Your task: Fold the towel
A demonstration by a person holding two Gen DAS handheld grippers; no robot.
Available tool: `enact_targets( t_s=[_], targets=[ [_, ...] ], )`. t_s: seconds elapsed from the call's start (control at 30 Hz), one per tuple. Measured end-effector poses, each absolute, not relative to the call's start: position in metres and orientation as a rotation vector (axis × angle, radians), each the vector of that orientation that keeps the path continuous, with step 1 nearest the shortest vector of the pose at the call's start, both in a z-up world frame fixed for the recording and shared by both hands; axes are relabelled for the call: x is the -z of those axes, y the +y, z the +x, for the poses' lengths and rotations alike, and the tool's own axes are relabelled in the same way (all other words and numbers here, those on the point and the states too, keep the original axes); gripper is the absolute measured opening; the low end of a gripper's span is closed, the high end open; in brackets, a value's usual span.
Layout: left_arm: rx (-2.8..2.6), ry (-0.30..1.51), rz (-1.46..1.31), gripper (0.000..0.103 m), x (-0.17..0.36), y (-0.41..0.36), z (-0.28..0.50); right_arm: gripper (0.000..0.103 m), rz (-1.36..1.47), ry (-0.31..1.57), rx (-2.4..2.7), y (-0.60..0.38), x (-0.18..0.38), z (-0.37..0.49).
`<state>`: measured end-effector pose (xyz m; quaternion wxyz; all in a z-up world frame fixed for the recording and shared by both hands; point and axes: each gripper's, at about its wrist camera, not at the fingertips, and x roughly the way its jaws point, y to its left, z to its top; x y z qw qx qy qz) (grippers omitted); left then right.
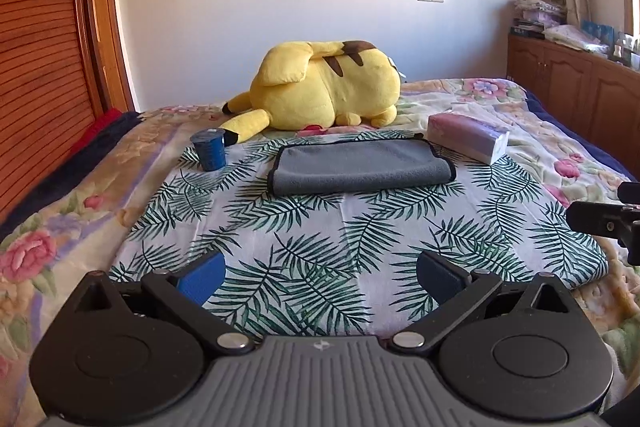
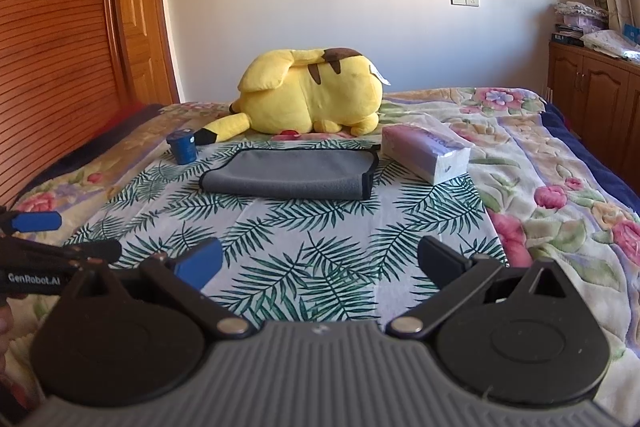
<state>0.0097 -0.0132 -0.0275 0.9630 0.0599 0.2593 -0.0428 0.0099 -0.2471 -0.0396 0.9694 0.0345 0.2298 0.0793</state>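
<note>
Towel [image 1: 362, 167], grey and folded over, lies mid-frame on the palm-leaf cloth [image 1: 320, 247], between blue cup [image 1: 209, 149] and tissue pack [image 1: 468, 139]. Left hand-held gripper [image 1: 320, 277] and right hand-held gripper [image 2: 320, 263] both spread, holding nothing.

Home bedrm: bed [image 1: 500, 147] w/ floral blanket, plush toy [image 1: 320, 87], wood cabinets [image 1: 568, 79].

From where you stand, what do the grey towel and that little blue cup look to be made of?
The grey towel looks like soft microfibre or fleece: matte, slightly fuzzy, with a stitched black edging. The little blue cup seems to be thin plastic or coated paper with a foil-like lid; its side has a slight sheen, but it is too small to be sure.
</note>
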Motion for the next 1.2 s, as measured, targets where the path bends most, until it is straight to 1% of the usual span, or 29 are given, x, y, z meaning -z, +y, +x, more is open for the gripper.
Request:
enact_targets(
  t_s=[0.33,0.53,0.6,0.7,1.03,1.2],
  targets=[
    [0.097,0.472,0.134,0.098,0.023,-0.015,0.002,0.103,0.079,0.455,-0.141,-0.249,0.040,0.011],
    [0.106,0.447,0.135,0.089,0.020,-0.015,-0.001,0.103,0.089,0.442,-0.133,-0.251,0.039,0.009],
    [0.115,0.441,0.130,0.082,0.019,-0.015,-0.002,0.103,0.093,0.437,-0.133,-0.252,0.039,0.009],
    [0.119,0.429,0.129,0.079,0.018,-0.016,-0.004,0.103,0.091,0.426,-0.131,-0.252,0.038,0.008],
    [0.109,0.401,0.126,0.080,0.013,-0.016,-0.007,0.103,0.088,0.371,-0.119,-0.254,0.034,0.002],
    [0.103,0.398,0.121,0.094,0.013,-0.015,-0.007,0.103,0.088,0.370,-0.119,-0.254,0.034,0.002]
  ],
)
